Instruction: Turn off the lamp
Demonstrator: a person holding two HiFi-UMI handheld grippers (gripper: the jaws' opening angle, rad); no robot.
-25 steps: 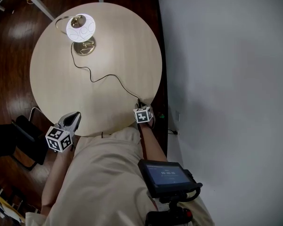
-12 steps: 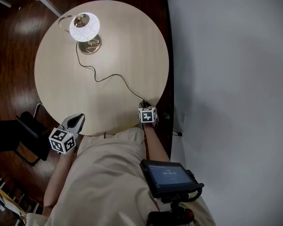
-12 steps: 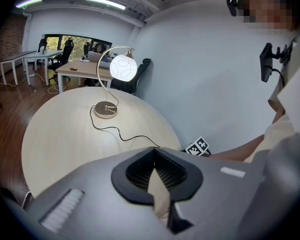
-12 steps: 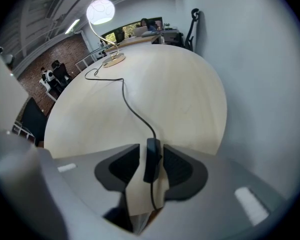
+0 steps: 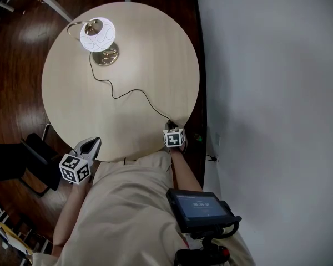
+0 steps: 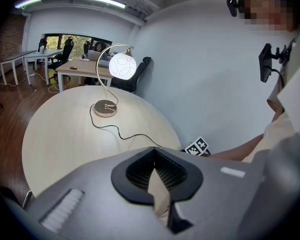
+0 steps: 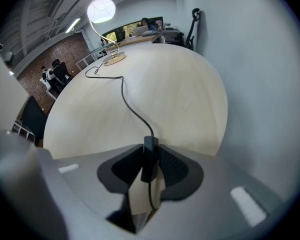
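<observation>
Lit lamp (image 5: 98, 37) at eleven o'clock on the round table (image 5: 155, 54), cord (image 5: 127, 93) trailing toward five o'clock. There, right gripper (image 5: 170, 126), jaws just closing, clamped on the cord switch (image 7: 150, 156). At seven o'clock, off the edge, left gripper (image 5: 91, 144), clenched, empty.

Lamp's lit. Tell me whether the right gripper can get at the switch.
Likely yes: the switch stands between the jaws of the right gripper, which have just been closing on it at the table edge; nothing blocks it.

Right tongs (image 7: 149, 160) (just closing) pinch the switch (image 7: 150, 145); left tongs (image 6: 153, 156) closed.
</observation>
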